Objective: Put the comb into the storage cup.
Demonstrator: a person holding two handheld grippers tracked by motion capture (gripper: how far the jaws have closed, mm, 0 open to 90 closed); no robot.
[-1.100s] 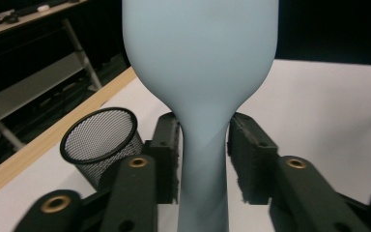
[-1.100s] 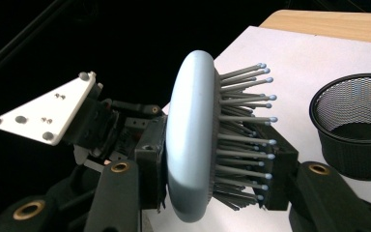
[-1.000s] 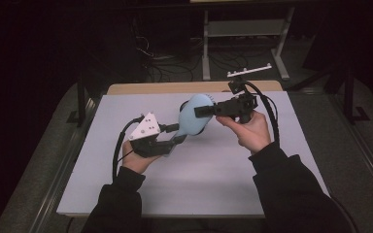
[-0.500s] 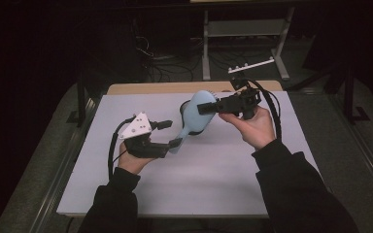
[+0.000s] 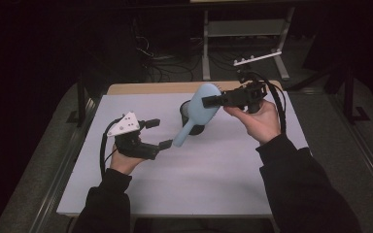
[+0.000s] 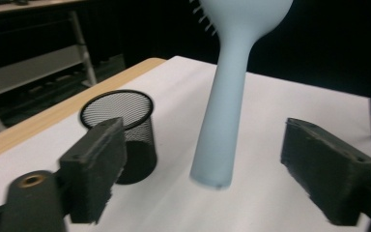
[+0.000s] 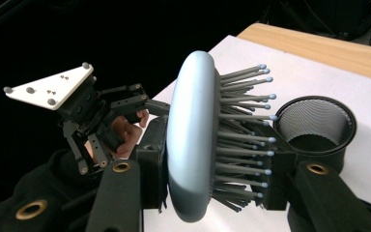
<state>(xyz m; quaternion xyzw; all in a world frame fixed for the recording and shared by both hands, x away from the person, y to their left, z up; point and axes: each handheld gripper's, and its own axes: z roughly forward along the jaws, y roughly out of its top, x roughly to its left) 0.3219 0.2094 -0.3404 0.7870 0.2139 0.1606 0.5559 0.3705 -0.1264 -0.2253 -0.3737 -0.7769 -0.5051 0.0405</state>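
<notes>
The right hand-held gripper (image 5: 208,101) clamps the brush (image 5: 197,113) by its head, above the surface (image 5: 213,179). The handle slants toward 7 o'clock, between the wide-open jaws of the left hand-held gripper (image 5: 158,133), untouched. A mesh cup (image 5: 186,109) stands behind.

No readable text, labels, brands or nos. anywhere you look: hairbrush (image 5: 200,109), mesh cup (image 6: 125,130), both grippers, white table (image 5: 213,174) all unmarked. Grey plate: screw dots, no lettering.
</notes>
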